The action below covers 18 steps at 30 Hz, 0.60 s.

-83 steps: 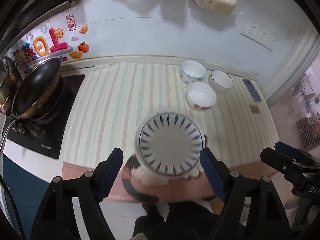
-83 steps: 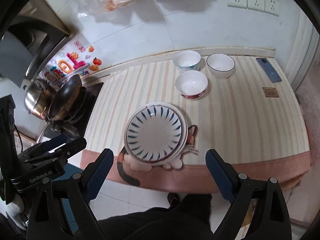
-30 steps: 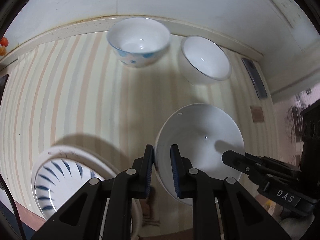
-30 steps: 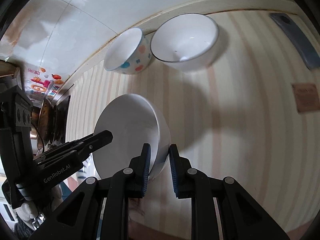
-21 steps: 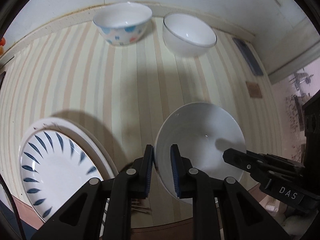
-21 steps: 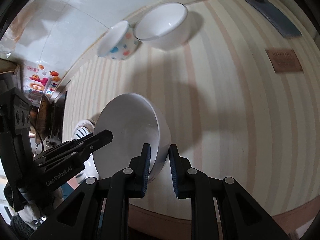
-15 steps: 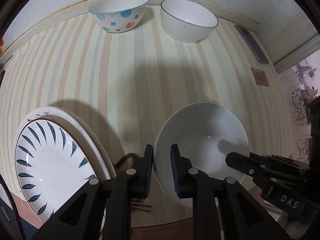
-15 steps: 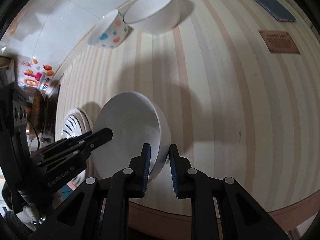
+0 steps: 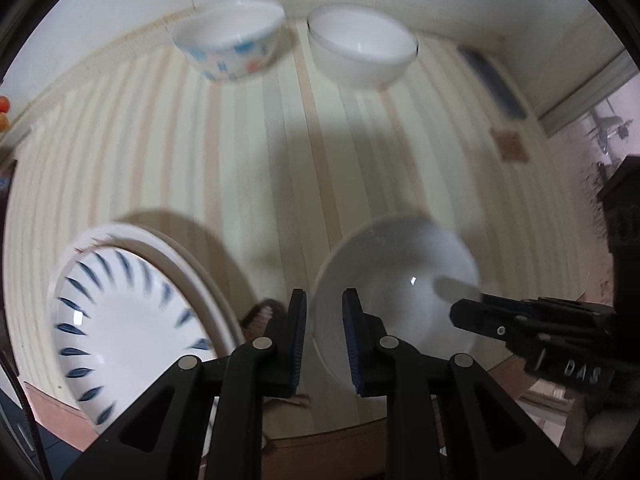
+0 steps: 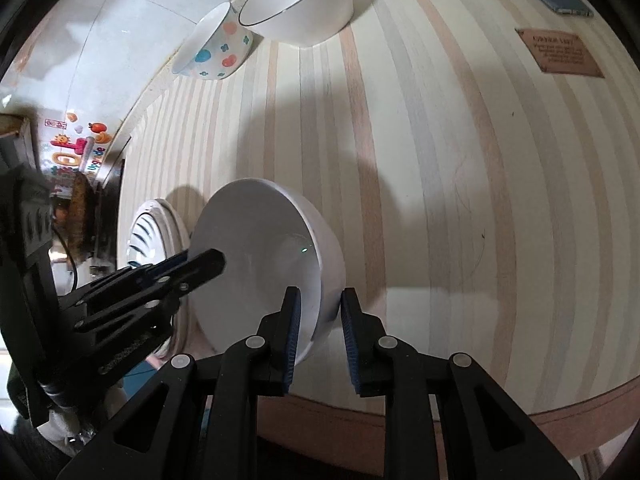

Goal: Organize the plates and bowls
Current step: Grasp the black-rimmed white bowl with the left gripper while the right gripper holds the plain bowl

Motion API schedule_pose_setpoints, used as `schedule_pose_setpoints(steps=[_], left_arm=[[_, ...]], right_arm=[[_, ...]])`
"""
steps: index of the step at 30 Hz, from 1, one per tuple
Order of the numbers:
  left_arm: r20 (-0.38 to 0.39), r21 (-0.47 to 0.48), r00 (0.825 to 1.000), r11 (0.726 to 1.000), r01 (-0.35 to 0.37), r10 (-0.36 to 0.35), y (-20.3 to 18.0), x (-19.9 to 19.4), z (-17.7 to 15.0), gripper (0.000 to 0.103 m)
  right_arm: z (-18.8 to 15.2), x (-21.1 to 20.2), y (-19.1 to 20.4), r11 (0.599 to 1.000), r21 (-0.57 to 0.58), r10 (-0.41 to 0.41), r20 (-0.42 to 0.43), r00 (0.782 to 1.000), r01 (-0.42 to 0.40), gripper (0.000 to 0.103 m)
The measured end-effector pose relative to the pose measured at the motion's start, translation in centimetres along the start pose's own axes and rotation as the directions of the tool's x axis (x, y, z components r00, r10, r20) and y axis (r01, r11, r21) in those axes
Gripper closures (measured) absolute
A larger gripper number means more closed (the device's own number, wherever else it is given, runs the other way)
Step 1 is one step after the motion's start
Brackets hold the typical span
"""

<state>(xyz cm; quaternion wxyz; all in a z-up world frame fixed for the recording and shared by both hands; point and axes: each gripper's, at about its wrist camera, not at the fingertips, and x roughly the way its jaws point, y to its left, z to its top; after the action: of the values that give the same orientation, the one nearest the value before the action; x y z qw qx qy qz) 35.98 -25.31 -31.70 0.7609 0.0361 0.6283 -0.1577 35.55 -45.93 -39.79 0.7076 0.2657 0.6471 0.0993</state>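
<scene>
While both our left hand-held gripper point(image 9: 324, 336) and right hand-held gripper point(image 10: 318, 334) pinch opposite rims of the white bowl point(image 9: 396, 292) above the bench point(image 9: 248, 160), two bowls point(image 9: 362, 46) wait far ahead, plates point(image 9: 120, 312) left.

Striped counter point(image 10: 460, 184) open ahead and right of right gripper point(image 10: 318, 336); plate stack point(image 9: 132, 312) blocks left, spotted bowl point(image 9: 230, 44) and white rimmed bowl point(image 9: 362, 46) far ahead.

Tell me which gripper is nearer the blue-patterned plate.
Left. The left gripper grips the white bowl on the rim next to the blue-patterned plate; the right gripper grips the bowl's opposite rim, with the bowl between it and the plate.
</scene>
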Motion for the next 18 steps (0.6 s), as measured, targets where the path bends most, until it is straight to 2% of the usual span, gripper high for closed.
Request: schedule_pose_setpoints(steps=[2,4,6,9,15,18], left_arm=[[0.034,-0.017,0.999,1.0,0.018,-0.017,0.3,-1.7,1.0,0.083],[0.079,-0.034,0.997,0.999,0.024,-0.022,0.5,-3.0,2.5,0.076],[0.137,-0.045,0.99,0.999,0.025,-0.019,0.7,-3.6,4.6,0.076],[0.153,-0.082,0.988,0.995,0.049,-0.036,1.3,-2.6,8.2,0.076],[0.108,-0.098,0.994,0.995,0.016,-0.006,1.7,1.3,15.0,0.076],[0.063,-0.109,0.998,0.994,0.017,-0.01,1.9,3.5,17.5,0.076]], right_arm=[[0.5,-1.6,-0.2,1.0,0.008,0.028,0.019,0.999,-0.028,0.072],[1.5,-3.4,-0.3,0.998,0.016,0.052,0.043,0.998,-0.053,0.061],[3.5,-4.7,-0.5,0.995,0.032,0.096,0.058,0.994,-0.097,0.049],[7.2,-5.7,-0.9,0.988,0.044,0.142,0.103,0.985,-0.147,0.049],[15.2,-5.4,-1.9,0.984,0.092,0.135,0.183,0.974,-0.153,0.049],[18.6,-4.5,-2.1,0.988,0.103,0.094,0.203,0.975,-0.117,0.049]])
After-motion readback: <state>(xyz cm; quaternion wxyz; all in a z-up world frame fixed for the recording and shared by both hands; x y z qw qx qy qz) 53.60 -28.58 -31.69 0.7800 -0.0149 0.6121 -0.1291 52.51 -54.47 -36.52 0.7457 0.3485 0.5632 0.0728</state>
